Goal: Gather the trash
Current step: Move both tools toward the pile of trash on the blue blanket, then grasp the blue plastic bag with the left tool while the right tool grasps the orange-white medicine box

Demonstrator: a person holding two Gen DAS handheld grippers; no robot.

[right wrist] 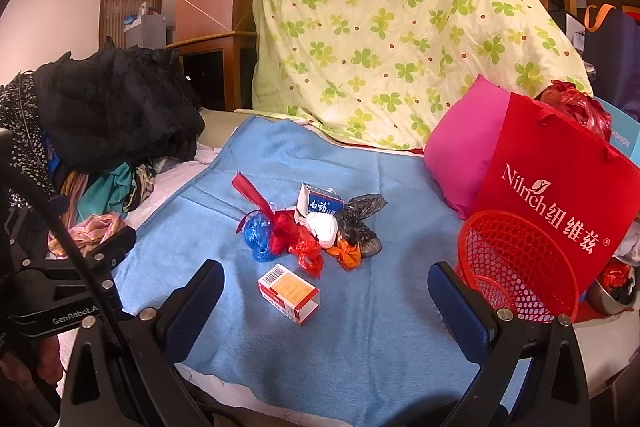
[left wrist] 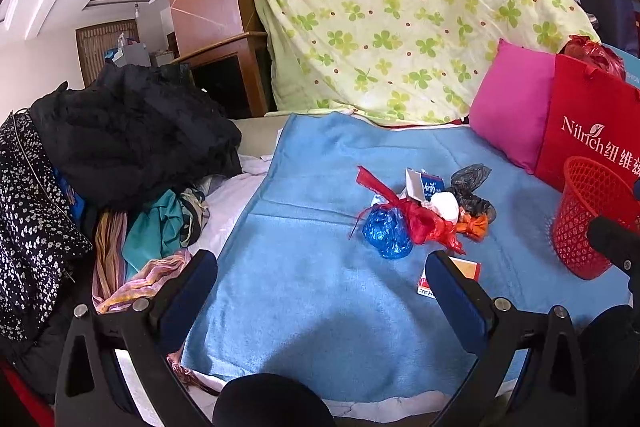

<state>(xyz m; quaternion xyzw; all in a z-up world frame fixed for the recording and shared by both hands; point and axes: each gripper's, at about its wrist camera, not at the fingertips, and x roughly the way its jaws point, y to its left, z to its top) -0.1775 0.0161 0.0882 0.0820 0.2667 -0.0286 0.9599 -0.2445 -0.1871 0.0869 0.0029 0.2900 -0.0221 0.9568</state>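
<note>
So there's a little heap of trash sitting mid-way on the light blue fuzzy blanket [right wrist: 360,327]: a knotted blue plastic bag [right wrist: 258,237], a crumpled red plastic bag [right wrist: 304,247] with a long strip running up and to the left, a white wad of tissue [right wrist: 326,229], a grey plastic bag [right wrist: 360,223] and a torn blue-and-white carton [right wrist: 320,203]. Just in front lies a small red-and-white cardboard box [right wrist: 289,293], long axis running lower right, open end that way. The red mesh plastic basket [right wrist: 516,263] sits right of it all, tipped toward us. Both the left tool [left wrist: 320,291] and right tool [right wrist: 326,301] are spread wide, empty. The left view mostly hides the box behind a finger; the right one shows its barcode.
</note>
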